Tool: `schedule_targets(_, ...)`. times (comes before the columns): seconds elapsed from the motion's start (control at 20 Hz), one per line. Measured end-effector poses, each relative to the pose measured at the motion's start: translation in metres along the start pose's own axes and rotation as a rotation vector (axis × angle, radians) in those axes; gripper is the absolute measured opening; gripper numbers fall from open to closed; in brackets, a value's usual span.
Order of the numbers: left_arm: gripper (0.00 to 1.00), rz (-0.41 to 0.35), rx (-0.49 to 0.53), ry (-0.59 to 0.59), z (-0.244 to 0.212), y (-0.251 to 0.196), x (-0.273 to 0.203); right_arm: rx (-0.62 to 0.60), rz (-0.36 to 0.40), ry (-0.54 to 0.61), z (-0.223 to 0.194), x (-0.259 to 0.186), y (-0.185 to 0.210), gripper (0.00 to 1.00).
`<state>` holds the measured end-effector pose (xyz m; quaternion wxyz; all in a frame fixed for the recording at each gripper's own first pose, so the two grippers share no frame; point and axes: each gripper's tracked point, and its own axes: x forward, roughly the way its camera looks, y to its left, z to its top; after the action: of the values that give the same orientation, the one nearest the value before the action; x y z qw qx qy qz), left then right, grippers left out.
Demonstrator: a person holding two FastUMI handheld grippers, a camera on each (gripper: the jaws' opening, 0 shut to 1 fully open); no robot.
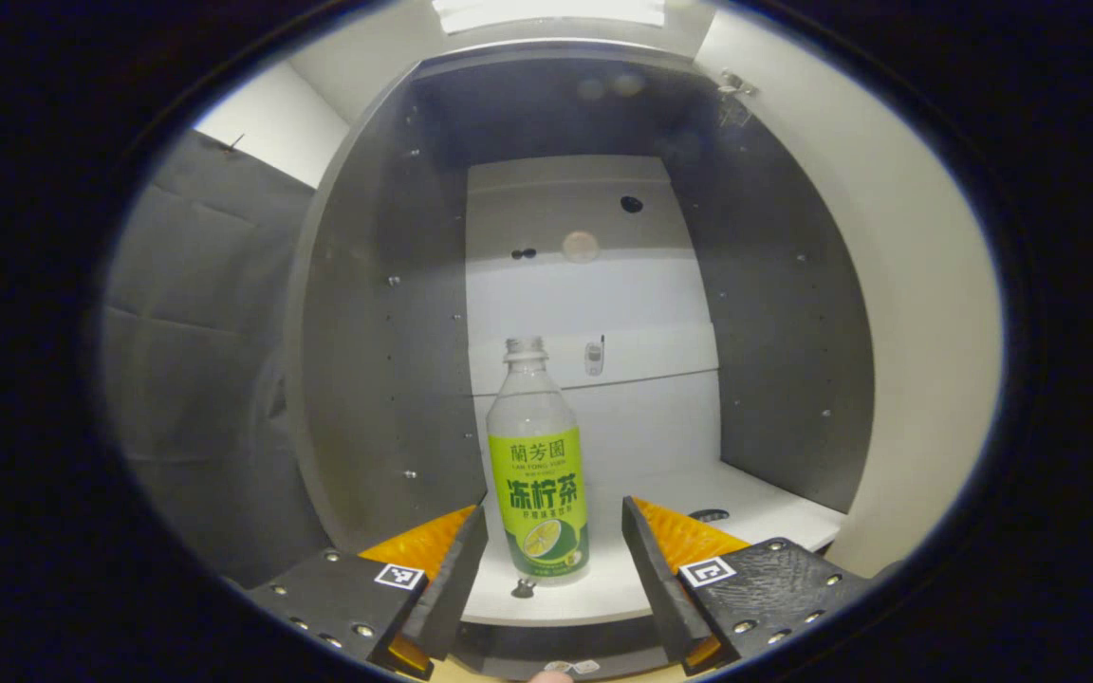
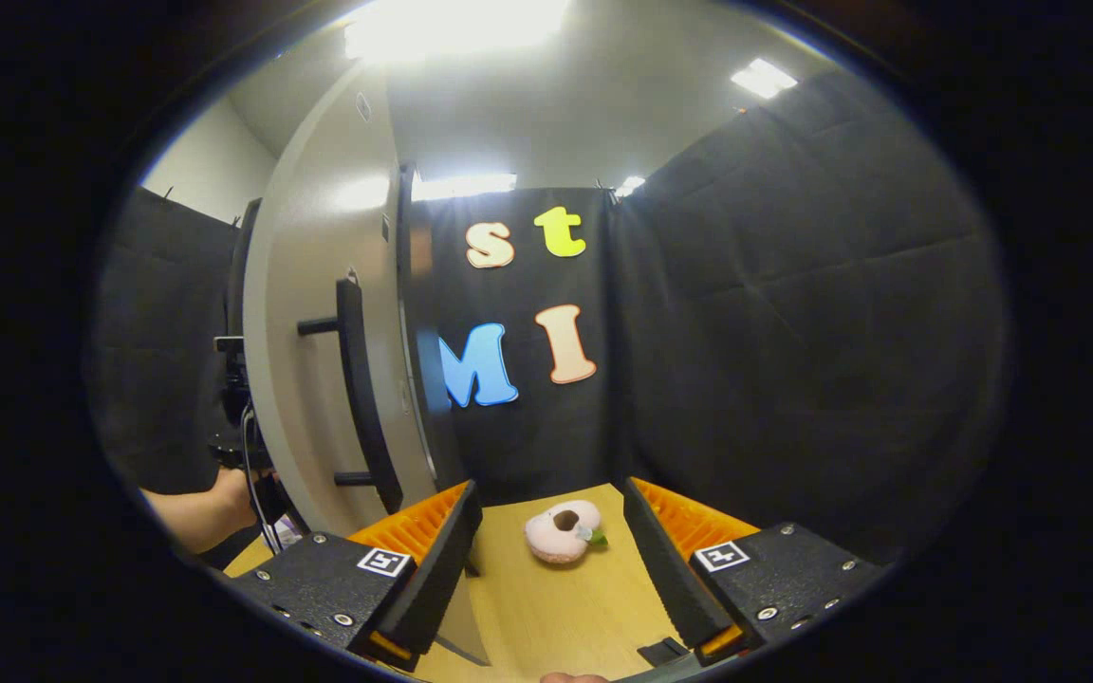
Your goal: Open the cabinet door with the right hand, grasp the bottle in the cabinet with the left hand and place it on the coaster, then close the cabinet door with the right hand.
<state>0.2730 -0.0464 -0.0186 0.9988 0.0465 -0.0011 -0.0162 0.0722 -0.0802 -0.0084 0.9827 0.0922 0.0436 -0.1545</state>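
Left tool spread wide, empty; bottle upright just ahead between fingers, untouched. Right tool released.

Left gripper view: small dark fitting on the cabinet shelf just before the green-labelled clear plastic bottle, too small to identify. Right gripper view: open white cabinet door hides most of a person's forearm; pale wooden bench cut off at near edge.

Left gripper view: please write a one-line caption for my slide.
Left gripper, jaws open, faces the uncapped bottle standing on the open cabinet shelf.
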Motion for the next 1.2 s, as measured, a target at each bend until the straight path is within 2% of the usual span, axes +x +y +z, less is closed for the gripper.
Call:
schedule_targets(0.15,0.82,0.001,0.003,0.016,-0.016,0.006,0.024,-0.034,-0.035,0.059,-0.024,0.006,0.003,0.94)
schedule_targets(0.45,0.82,-0.008,-0.013,0.028,-0.024,0.008,0.056,-0.09,-0.02,0.147,-0.058,0.013,0.022,0.93)
schedule_targets(0.5,0.86,0.001,-0.01,0.025,-0.022,0.01,0.06,-0.09,-0.011,0.158,-0.062,0.014,0.025,0.93)
schedule_targets(0.55,0.82,-0.001,-0.011,0.024,-0.021,0.011,0.063,-0.091,-0.003,0.165,-0.065,0.016,0.028,0.93)
schedule_targets(0.6,0.82,-0.021,-0.021,0.03,-0.022,0.006,0.066,-0.095,0.001,0.168,-0.067,0.017,0.027,0.93)
schedule_targets(0.65,0.86,-0.045,-0.041,0.04,-0.026,0.001,0.067,-0.089,0.011,0.165,-0.067,0.021,0.028,0.93)
schedule_targets(0.7,0.82,-0.05,-0.056,0.054,-0.031,0.0,0.066,-0.091,0.005,0.165,-0.066,0.017,0.026,0.93)
schedule_targets(0.85,0.84,0.004,-0.054,0.075,-0.038,0.012,0.062,-0.085,-0.023,0.149,-0.061,0.016,0.015,0.93)
schedule_targets(0.9,0.68,0.02,-0.064,0.072,-0.039,0.015,0.067,-0.078,-0.028,0.152,-0.062,0.017,0.014,0.93)
schedule_targets(1.0,0.68,0.041,-0.064,0.076,-0.04,0.022,0.061,-0.079,-0.027,0.164,-0.065,0.017,0.014,0.93)
schedule_targets(1.05,0.72,0.052,-0.058,0.08,-0.041,0.026,0.06,-0.086,-0.026,0.173,-0.067,0.016,0.014,0.93)
schedule_targets(1.1,0.68,0.045,-0.06,0.076,-0.04,0.024,0.058,-0.089,-0.019,0.177,-0.07,0.014,0.015,0.93)
schedule_targets(1.2,0.67,0.056,-0.046,0.065,-0.034,0.027,0.05,-0.094,0.002,0.169,-0.07,0.012,0.018,0.93)
